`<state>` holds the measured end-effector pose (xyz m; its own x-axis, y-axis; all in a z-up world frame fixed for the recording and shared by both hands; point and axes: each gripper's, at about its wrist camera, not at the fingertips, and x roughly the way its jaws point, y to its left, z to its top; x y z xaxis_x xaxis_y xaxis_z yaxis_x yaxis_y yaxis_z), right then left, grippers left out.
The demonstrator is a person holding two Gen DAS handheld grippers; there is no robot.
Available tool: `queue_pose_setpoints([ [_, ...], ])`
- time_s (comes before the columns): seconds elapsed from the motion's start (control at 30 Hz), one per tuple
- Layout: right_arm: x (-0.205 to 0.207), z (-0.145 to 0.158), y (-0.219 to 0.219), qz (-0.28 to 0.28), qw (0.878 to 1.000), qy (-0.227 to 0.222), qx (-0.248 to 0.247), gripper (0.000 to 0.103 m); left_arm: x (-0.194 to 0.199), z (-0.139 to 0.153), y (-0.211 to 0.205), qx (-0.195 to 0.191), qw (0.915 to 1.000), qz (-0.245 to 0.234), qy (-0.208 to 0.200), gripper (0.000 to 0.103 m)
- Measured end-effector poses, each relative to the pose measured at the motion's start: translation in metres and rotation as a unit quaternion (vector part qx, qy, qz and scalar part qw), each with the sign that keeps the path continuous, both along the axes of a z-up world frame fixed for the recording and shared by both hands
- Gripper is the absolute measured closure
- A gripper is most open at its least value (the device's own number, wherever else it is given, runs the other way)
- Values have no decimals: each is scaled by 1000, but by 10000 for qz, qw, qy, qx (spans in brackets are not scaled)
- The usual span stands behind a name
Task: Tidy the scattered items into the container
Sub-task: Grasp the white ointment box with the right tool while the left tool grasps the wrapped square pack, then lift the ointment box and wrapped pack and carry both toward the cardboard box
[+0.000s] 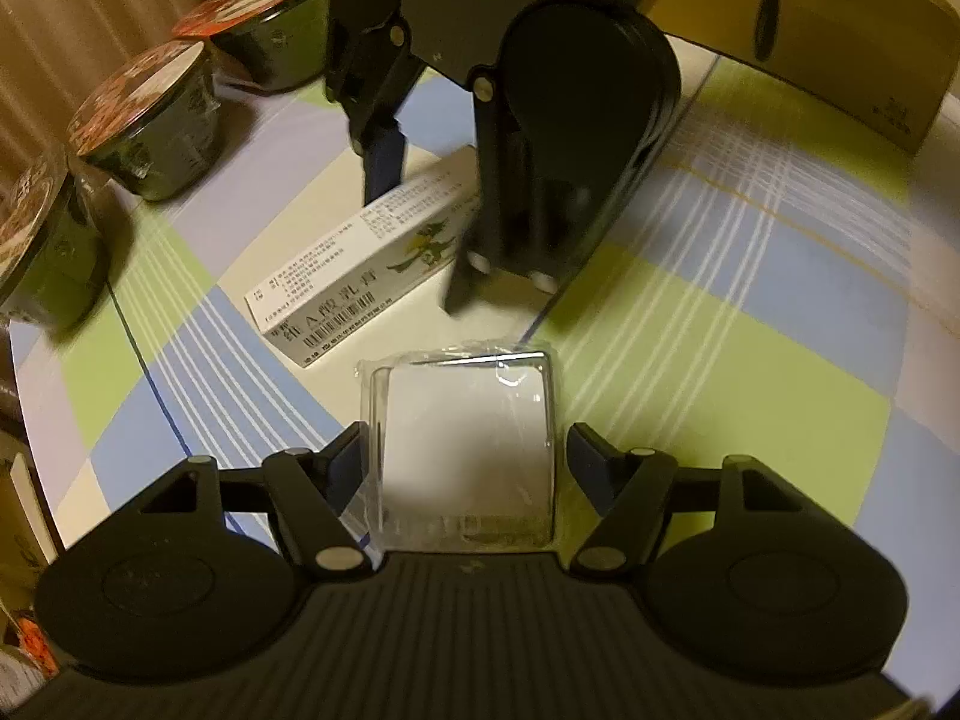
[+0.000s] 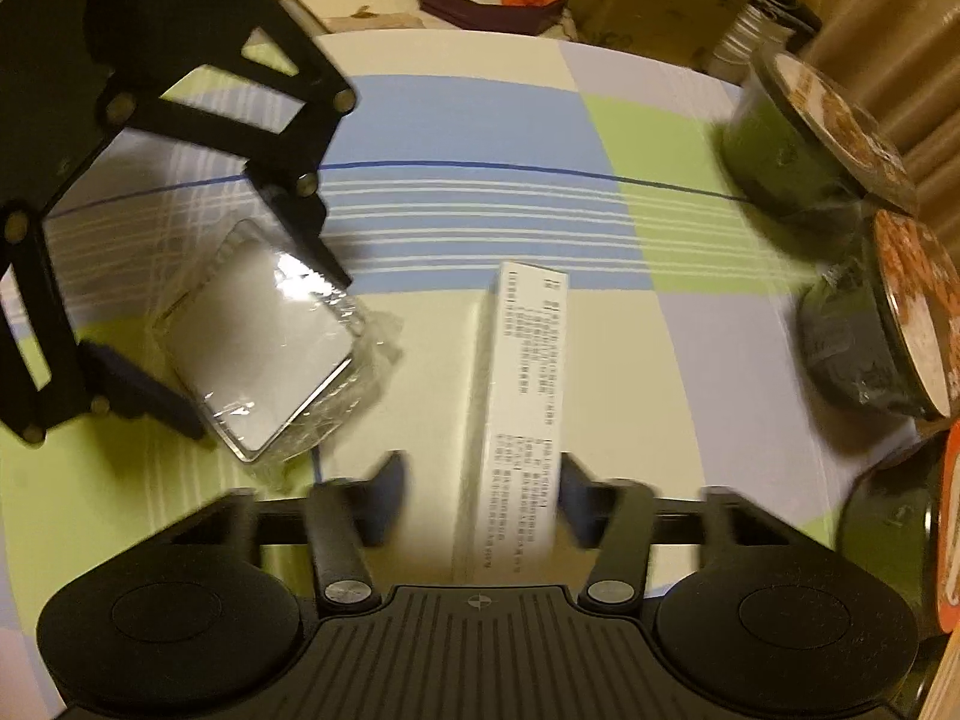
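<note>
Two grippers over a round table [image 1: 750, 324] with a checked cloth in blue, green and cream.

Left wrist view, left to right:
- Bowls [image 1: 147, 120]: a row of dark lidded instant-food bowls along the left rim, lids printed red and orange; curtain behind them.
- Carton [image 1: 366, 258]: long white printed carton lying flat at centre, one end toward the camera.
- Right gripper [image 1: 420, 222]: comes down from the top of frame over the carton's far end, blue-padded fingers to either side of it, jaws wide; it hides that end of the carton.
- Packet [image 1: 465, 450]: flat white square in clear wrap, lying between the fingers of the left gripper [image 1: 465, 462]. Jaws wide open; the left pad sits right at the wrap's edge, the right pad stands apart. No grip.
- Cardboard box [image 1: 864, 42]: brown, at the upper right table edge.

Right wrist view, left to right:
- Left gripper [image 2: 264, 348]: enters from the upper left, fingers straddling the packet [image 2: 264, 342].
- Carton [image 2: 522, 408]: runs lengthwise between the right gripper's [image 2: 480, 498] open fingers; right pad close against it, left pad apart. Blur prevents telling contact.
- Bowls [image 2: 810, 138]: three on the right.
- Clutter of boxes beyond the far edge.
</note>
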<state>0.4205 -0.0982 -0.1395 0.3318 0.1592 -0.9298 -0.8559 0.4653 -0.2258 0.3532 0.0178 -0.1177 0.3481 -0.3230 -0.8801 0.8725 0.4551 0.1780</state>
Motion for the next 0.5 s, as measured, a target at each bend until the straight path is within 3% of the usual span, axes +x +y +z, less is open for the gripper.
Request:
queue_pose_setpoints([
  [0.03, -1, 1, -1, -30, 10000, 41, 39, 74, 0, 0, 0, -15, 10000, 24, 7, 36],
  [0.13, -10, 3, -5, -32, 9999, 145, 28, 74, -1, -1, -1, -25, 9999, 108, 34, 44],
  [0.27, -27, 6, -15, -199, 9996, 217, -58, 74, -7, 1, -3, -9, 9998, 164, 85, 47],
  [0.5, -67, 23, -43, -1294, 9911, 326, 5, 74, -38, 5, -9, -11, 9987, 485, 156, 47],
])
